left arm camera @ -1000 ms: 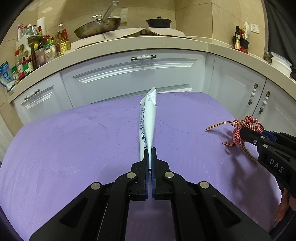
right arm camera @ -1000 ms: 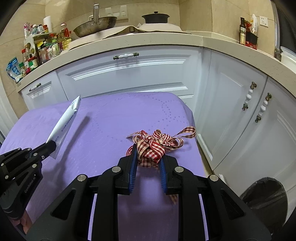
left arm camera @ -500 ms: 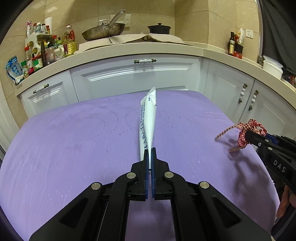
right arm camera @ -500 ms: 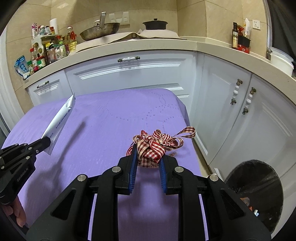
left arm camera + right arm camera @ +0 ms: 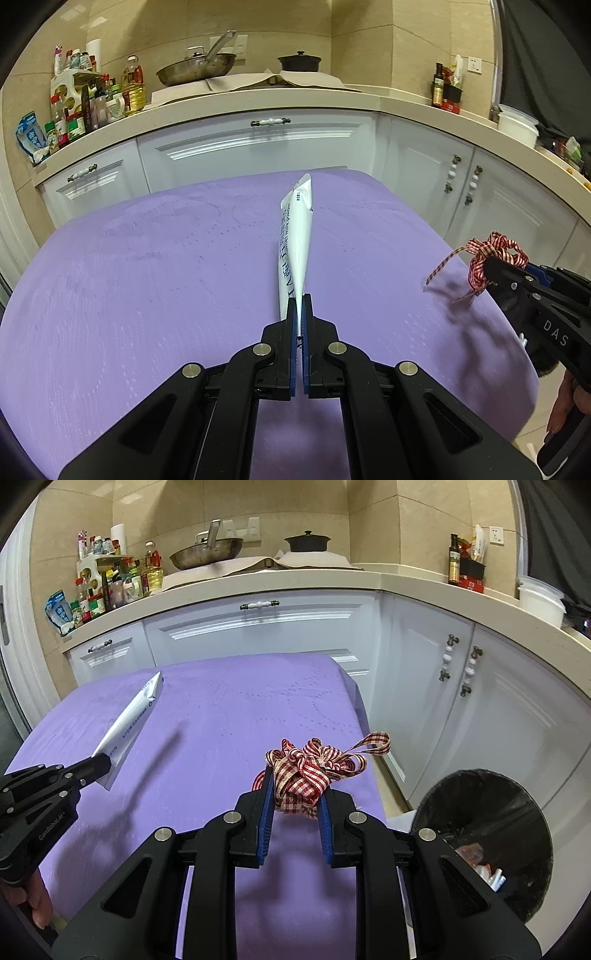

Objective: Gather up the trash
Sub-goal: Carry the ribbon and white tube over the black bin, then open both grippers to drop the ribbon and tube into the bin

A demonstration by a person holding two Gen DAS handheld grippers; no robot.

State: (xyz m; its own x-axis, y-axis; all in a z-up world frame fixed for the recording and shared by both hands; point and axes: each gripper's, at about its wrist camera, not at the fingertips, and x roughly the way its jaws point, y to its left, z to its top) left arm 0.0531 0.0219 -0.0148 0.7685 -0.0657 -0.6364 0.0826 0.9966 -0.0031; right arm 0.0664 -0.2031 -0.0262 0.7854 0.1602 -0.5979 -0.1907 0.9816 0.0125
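My left gripper [image 5: 299, 314] is shut on the end of a flat white packet [image 5: 295, 240] with dark print, held in the air above the purple-covered table [image 5: 147, 277]. The same left gripper [image 5: 99, 766] and white packet [image 5: 129, 720] show at the left of the right wrist view. My right gripper [image 5: 295, 794] is shut on a bunched red-and-white checked ribbon [image 5: 306, 768], over the table's right edge. In the left wrist view that right gripper [image 5: 491, 267] and its ribbon [image 5: 487, 254] sit far right. A black-lined trash bin [image 5: 487, 834] stands on the floor at lower right, with some scraps inside.
White cabinets [image 5: 258, 627] and a beige counter [image 5: 295, 583] curve round behind and to the right of the table. A pan [image 5: 207, 554], a black pot [image 5: 308, 542], bottles [image 5: 110, 579] and a white tub [image 5: 541, 602] stand on the counter. A hand shows below each gripper.
Both grippers have moved to the right with their loads. The ribbon now hangs at the table's right edge, and the trash bin has come much further into the right wrist view.
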